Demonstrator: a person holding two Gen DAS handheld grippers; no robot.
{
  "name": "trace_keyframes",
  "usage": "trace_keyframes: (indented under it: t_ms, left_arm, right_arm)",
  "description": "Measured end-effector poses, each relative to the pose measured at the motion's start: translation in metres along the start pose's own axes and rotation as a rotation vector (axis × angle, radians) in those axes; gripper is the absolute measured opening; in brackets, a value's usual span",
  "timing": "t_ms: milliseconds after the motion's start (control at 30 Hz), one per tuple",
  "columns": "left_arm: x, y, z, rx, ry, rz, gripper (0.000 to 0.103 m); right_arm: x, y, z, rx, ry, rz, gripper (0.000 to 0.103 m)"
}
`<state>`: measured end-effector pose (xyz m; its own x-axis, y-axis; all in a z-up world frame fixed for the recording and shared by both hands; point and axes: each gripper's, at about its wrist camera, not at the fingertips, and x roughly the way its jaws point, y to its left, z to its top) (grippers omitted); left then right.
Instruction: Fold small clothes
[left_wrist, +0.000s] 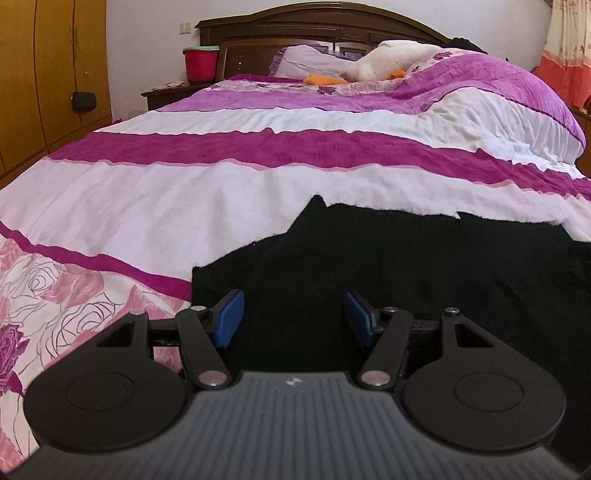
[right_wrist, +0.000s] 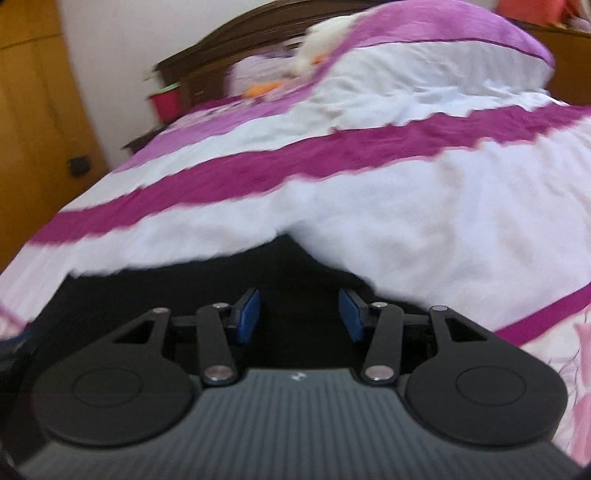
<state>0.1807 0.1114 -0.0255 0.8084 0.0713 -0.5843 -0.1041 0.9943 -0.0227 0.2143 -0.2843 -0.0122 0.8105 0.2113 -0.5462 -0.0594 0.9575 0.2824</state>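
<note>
Lying flat on the pink-and-white striped bed quilt (left_wrist: 184, 192), the black knit garment (left_wrist: 406, 258) is sitting beneath both grippers, left gripper (left_wrist: 294, 319) and right gripper (right_wrist: 299, 314), blue-padded fingers (left_wrist: 229, 319) spread apart, gripping nothing.

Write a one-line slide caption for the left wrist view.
Left gripper, jaws open, poised over a black garment on a pink-and-white bedspread.

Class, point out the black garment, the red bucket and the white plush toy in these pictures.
black garment (left_wrist: 424, 266): left wrist view, middle of the cloth.
red bucket (left_wrist: 200, 64): left wrist view, its front wall.
white plush toy (left_wrist: 384, 61): left wrist view, its body.
</note>
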Motion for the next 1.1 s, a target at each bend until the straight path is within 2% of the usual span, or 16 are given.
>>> trace_keyframes:
  t_ms: [67, 100, 133, 233, 467, 767, 833, 900, 1100]
  left_arm:
    - [0.0, 0.0, 0.0, -0.002, 0.001, 0.0, 0.067]
    - [0.0, 0.0, 0.0, -0.002, 0.001, 0.0, 0.067]
    - [-0.001, 0.0, 0.001, -0.002, 0.004, 0.0, 0.067]
    - [-0.006, 0.001, 0.005, 0.005, 0.014, 0.01, 0.067]
    - [-0.036, 0.016, 0.014, -0.034, 0.029, 0.037, 0.067]
    - [-0.106, 0.025, 0.002, 0.084, 0.062, 0.047, 0.067]
    - [-0.117, 0.024, -0.004, 0.113, 0.082, 0.043, 0.067]
    - [-0.128, 0.024, -0.01, 0.124, 0.101, 0.033, 0.067]
    - [-0.143, 0.023, -0.027, 0.077, 0.112, 0.008, 0.067]
  right_arm:
    - [0.001, -0.005, 0.003, 0.017, -0.016, -0.016, 0.049]
    - [-0.001, -0.006, 0.004, 0.018, -0.03, -0.062, 0.049]
    - [-0.005, -0.008, 0.004, 0.029, -0.039, -0.078, 0.053]
    - [-0.027, -0.02, 0.001, 0.09, -0.057, -0.012, 0.053]
    - [-0.081, -0.023, -0.008, 0.053, -0.07, 0.0, 0.053]
    - [-0.142, -0.025, -0.043, 0.129, -0.061, -0.016, 0.054]
    - [-0.151, -0.027, -0.053, 0.155, -0.058, -0.008, 0.059]
    - [-0.156, -0.028, -0.061, 0.18, -0.052, -0.008, 0.06]
    - [-0.162, -0.027, -0.086, 0.271, -0.007, 0.035, 0.061]
